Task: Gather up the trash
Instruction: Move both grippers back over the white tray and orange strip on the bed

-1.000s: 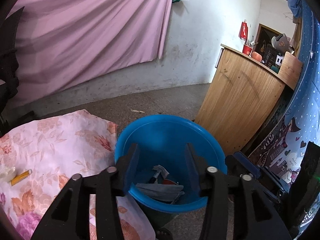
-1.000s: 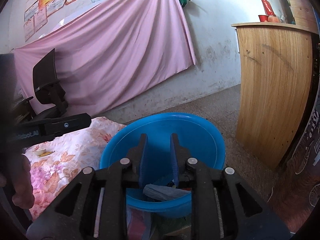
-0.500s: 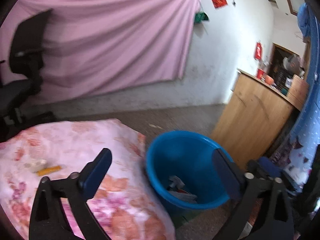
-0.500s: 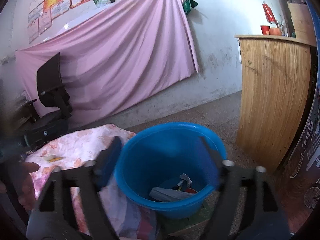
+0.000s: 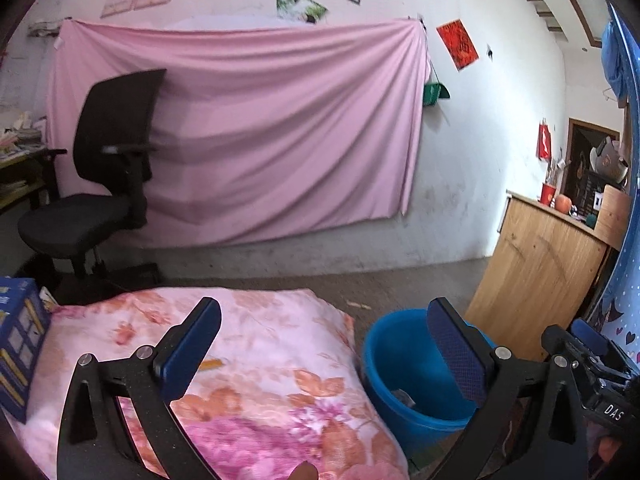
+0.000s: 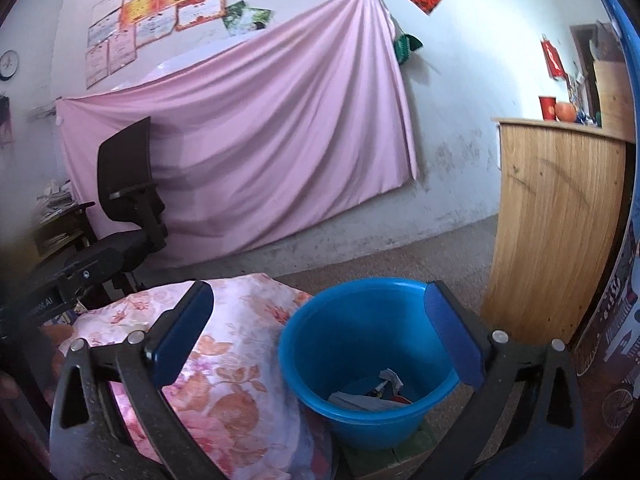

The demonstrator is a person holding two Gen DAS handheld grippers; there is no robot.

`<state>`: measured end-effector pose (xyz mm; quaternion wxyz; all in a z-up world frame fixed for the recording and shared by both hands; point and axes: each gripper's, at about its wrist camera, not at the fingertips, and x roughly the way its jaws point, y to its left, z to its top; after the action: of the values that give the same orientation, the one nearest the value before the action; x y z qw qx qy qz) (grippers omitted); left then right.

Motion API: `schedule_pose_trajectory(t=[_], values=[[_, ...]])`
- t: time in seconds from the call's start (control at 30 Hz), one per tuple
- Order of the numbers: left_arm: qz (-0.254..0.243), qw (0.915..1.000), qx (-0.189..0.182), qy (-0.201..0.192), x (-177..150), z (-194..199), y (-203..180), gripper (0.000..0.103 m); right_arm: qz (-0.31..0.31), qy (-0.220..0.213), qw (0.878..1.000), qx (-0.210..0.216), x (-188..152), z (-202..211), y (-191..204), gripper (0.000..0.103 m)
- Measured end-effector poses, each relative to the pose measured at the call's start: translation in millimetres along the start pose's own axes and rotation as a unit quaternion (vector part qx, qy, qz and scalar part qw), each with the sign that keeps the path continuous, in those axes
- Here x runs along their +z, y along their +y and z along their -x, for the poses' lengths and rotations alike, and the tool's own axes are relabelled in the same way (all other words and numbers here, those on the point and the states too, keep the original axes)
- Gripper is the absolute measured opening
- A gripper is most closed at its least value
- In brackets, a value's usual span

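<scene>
Both your claws are spread wide and carry nothing: the left gripper (image 5: 324, 344) hangs over the floral cloth (image 5: 260, 364), and the right gripper (image 6: 320, 332) frames the blue bucket (image 6: 320, 344), whose rim sits between its fingers and a little below. The collected trash (image 6: 372, 392) lies in the bottom of that bucket, crumpled paper and a grey wrapper by the look of it. Just behind your left claw's left finger a small yellow scrap (image 5: 210, 364) rests on the cloth; it is half hidden, so it may or may not be trash. If you go for it, the soft cloth is the risk: closing low could pinch fabric with the scrap and drag the cover toward the bucket. The bucket stands just beside the cloth's edge, so a wide swing of the right claw could knock its rim and tip it.
</scene>
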<state>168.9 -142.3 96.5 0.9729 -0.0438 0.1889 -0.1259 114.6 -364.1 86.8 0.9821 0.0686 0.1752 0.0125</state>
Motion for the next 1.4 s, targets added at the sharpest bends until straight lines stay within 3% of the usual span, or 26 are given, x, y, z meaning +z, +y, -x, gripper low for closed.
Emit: schedule_pose_trajectory(t=[0.43, 0.83, 1.13, 1.4], values=[[0.011, 0.9961, 0.054, -0.068, 11.1, 68.3, 58.1, 0.101, 0.036, -0.069, 0.996, 0.043, 17.7, 23.7, 69.6, 0.103], [0.014, 0.9857, 0.11, -0.127, 6.0, 126.5, 106.9, 0.101, 0.074, -0.132, 0.984, 0.095, 23.0, 39.1, 132.8, 0.103], [0.01, 0.9806, 0.145, -0.132, -7.3, 137.7, 131.6, 0.101, 0.098, -0.126, 0.979, 0.129, 17.0, 21.3, 161.8, 0.103], [0.013, 0.9838, 0.148, -0.1, -21.7, 109.1, 148.7, 0.101, 0.118, -0.099, 0.979, 0.134, 3.3, -10.4, 170.6, 0.103]])
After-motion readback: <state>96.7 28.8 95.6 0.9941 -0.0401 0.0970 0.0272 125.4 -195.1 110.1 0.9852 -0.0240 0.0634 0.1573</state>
